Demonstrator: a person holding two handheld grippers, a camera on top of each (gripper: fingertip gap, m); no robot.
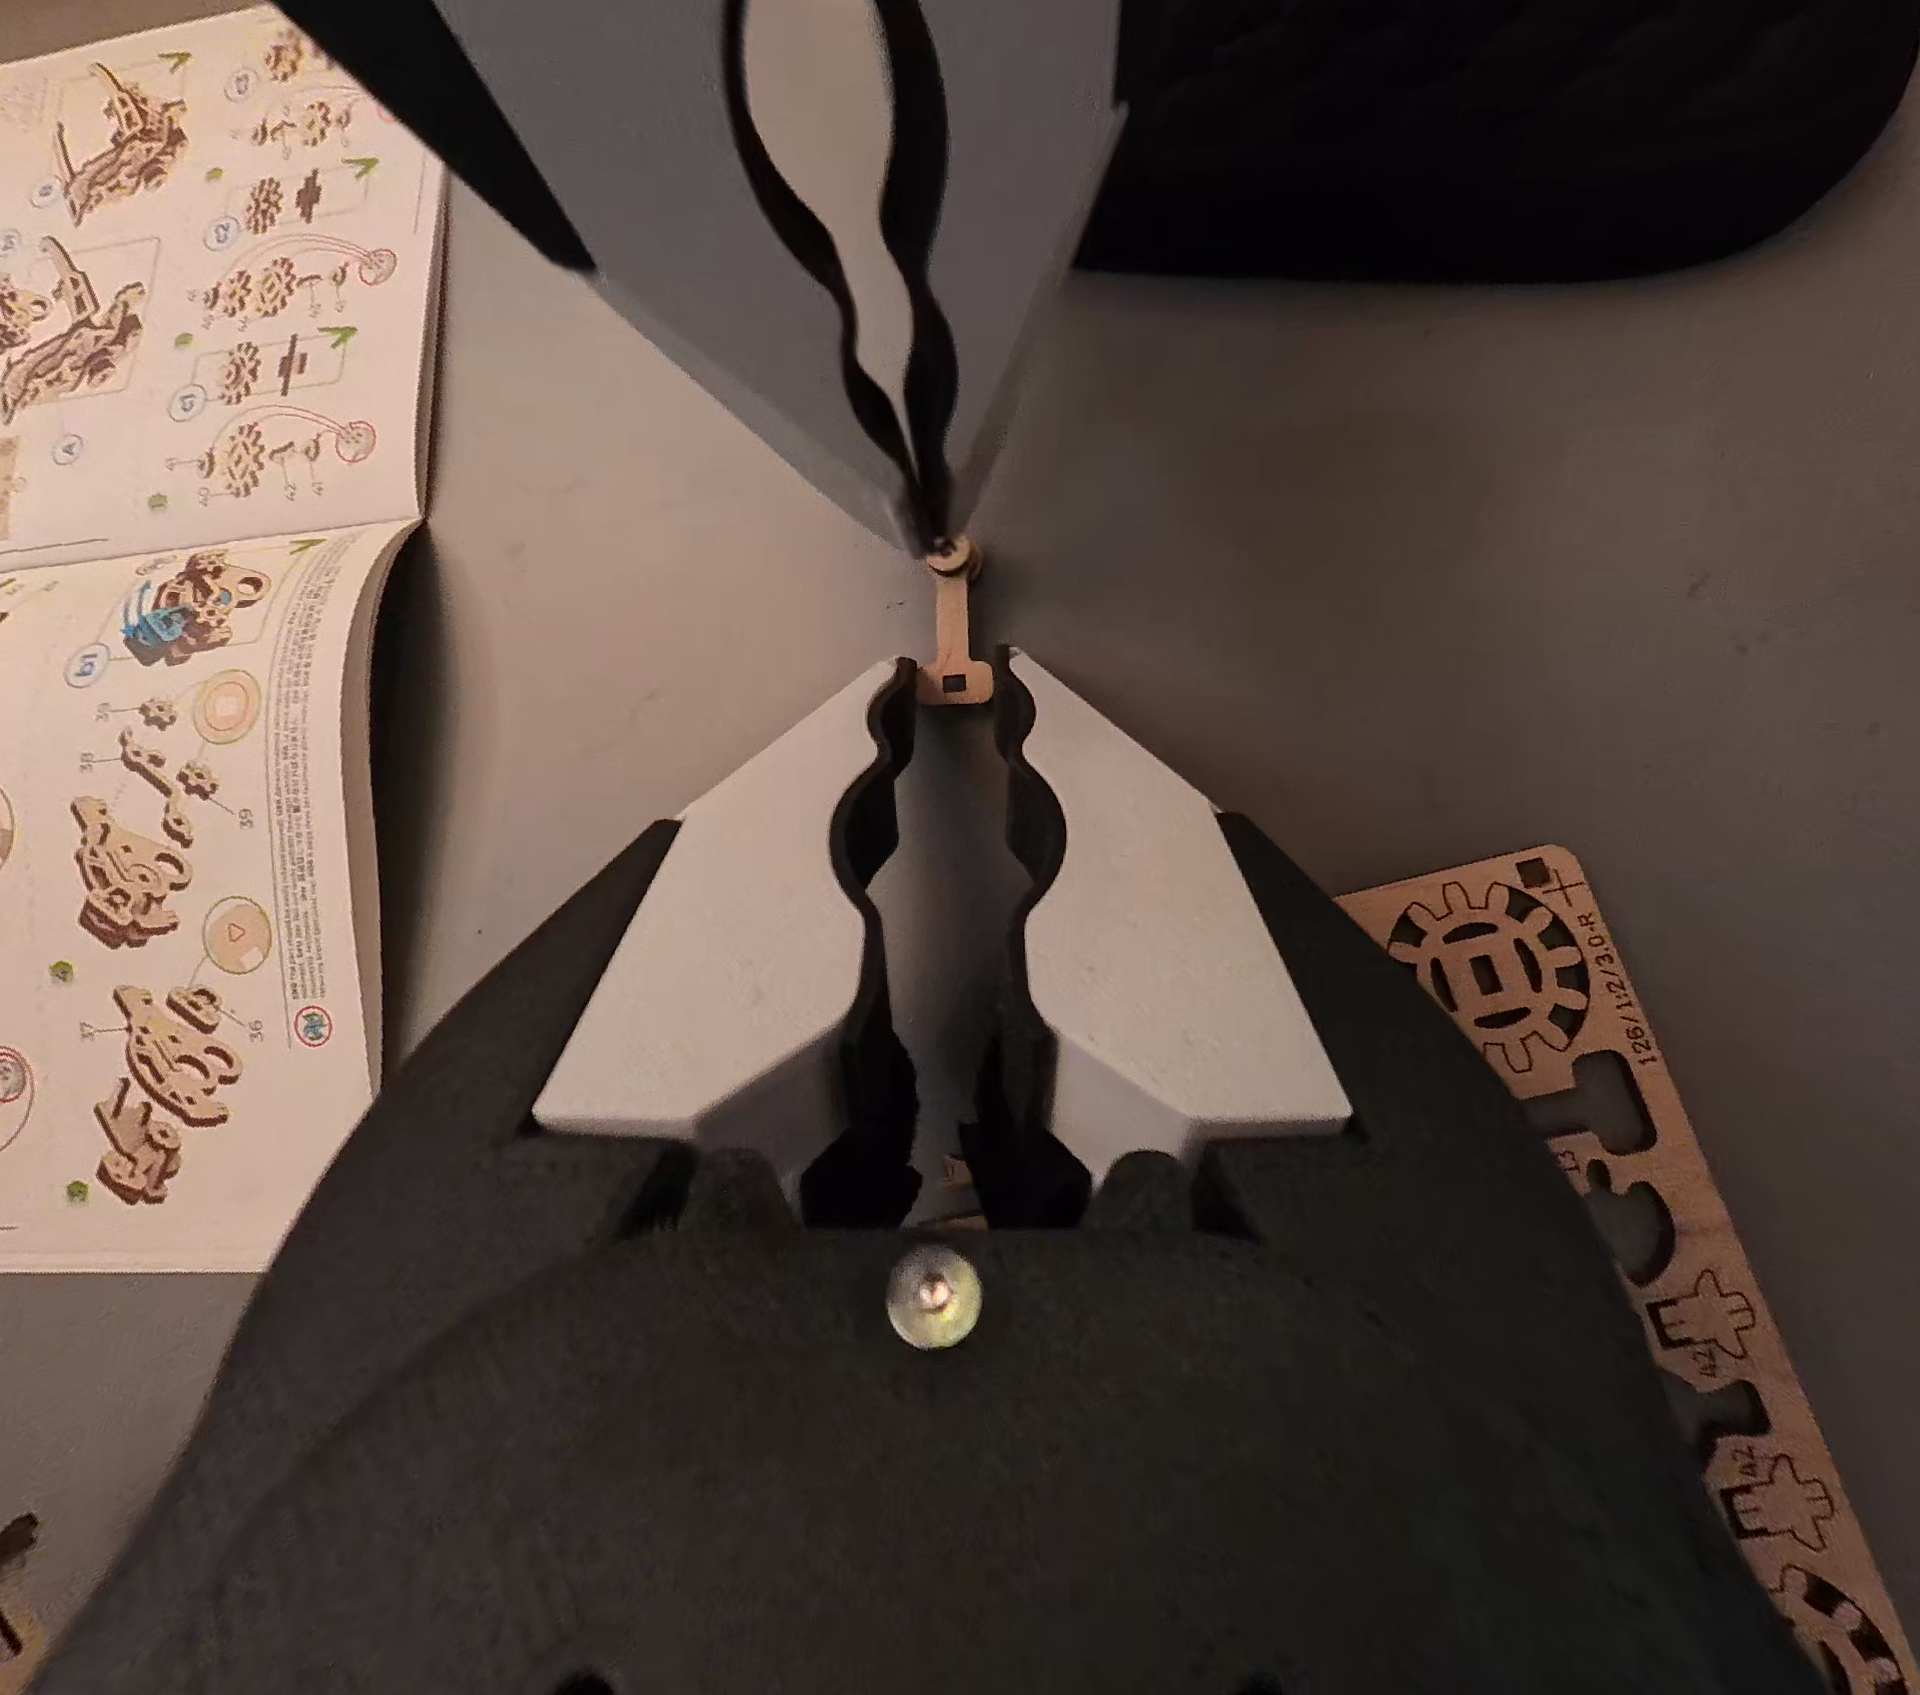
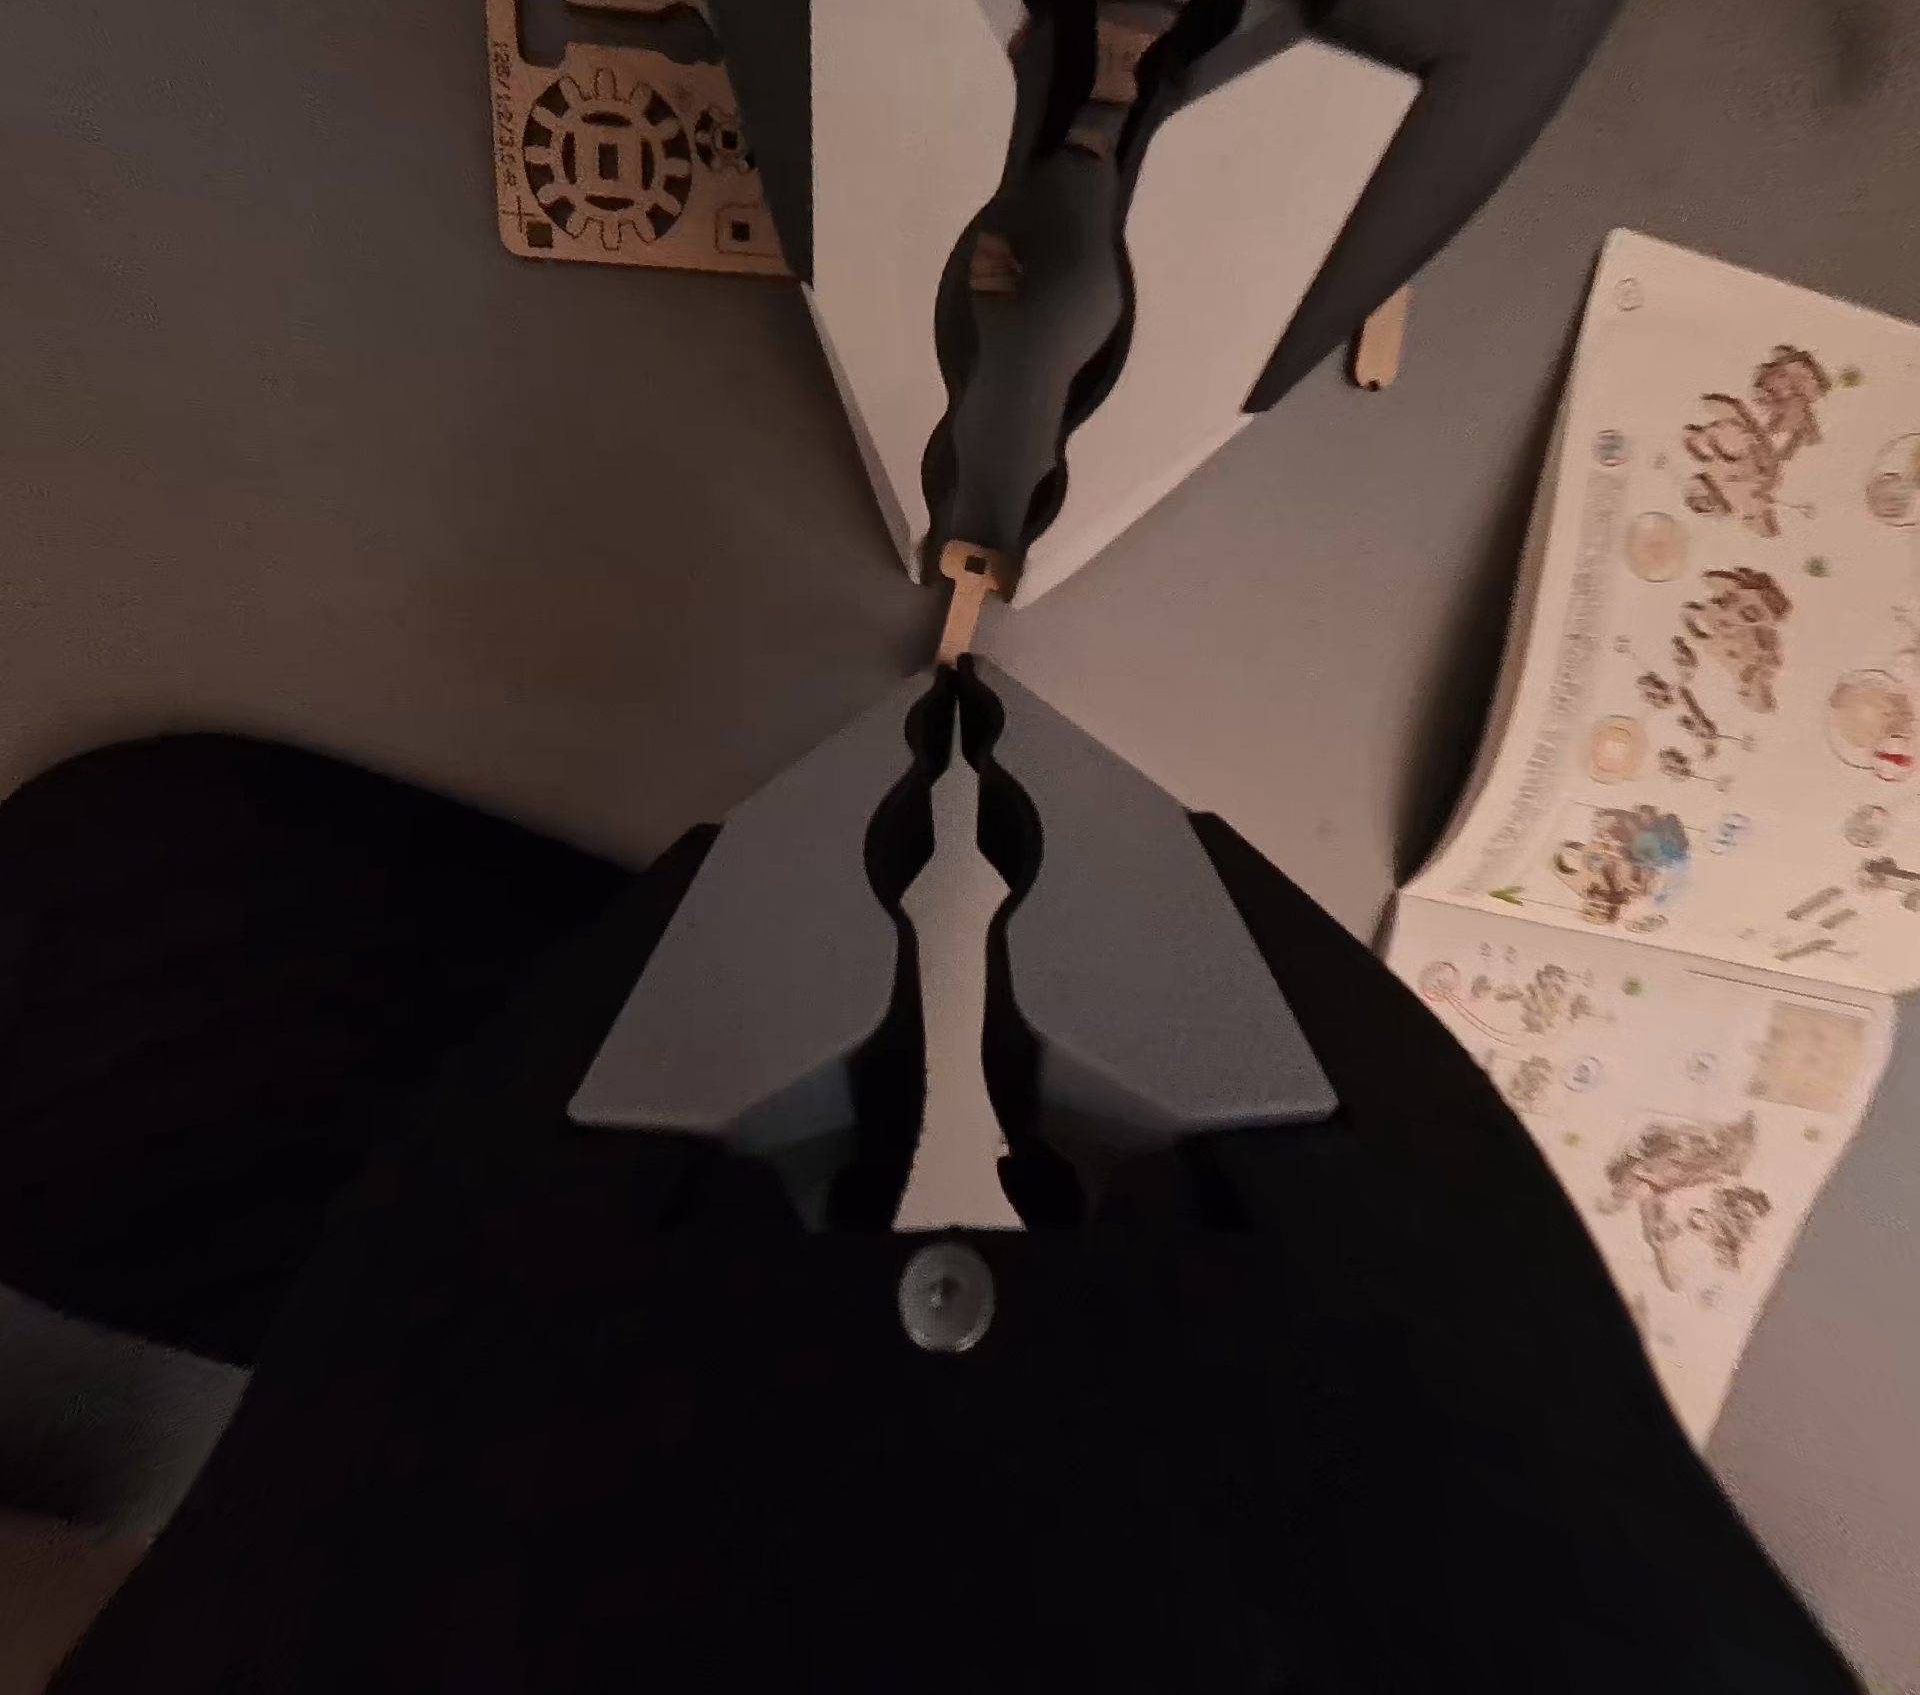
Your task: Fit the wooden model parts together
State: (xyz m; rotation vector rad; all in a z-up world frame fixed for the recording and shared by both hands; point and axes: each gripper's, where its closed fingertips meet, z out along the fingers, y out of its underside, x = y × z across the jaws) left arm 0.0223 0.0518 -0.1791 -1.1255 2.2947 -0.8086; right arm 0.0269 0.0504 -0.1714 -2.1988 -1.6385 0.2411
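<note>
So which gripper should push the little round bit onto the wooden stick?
Probably the right gripper. It pinches the small round piece at the wooden stick top, while the left gripper clamps the stick's square end, steadying it.

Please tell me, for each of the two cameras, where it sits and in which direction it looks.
Left wrist view: sits on the left hand-held gripper, looks down along its pale fingers at the small T-shaped wooden part above the grey table.
Right wrist view: sits on the right hand-held gripper, facing the opposite way; its grey fingers pinch that part's other end.
Shared: the part, both grippers, the open illustrated instruction booklet, the laser-cut wooden sheet.
</note>
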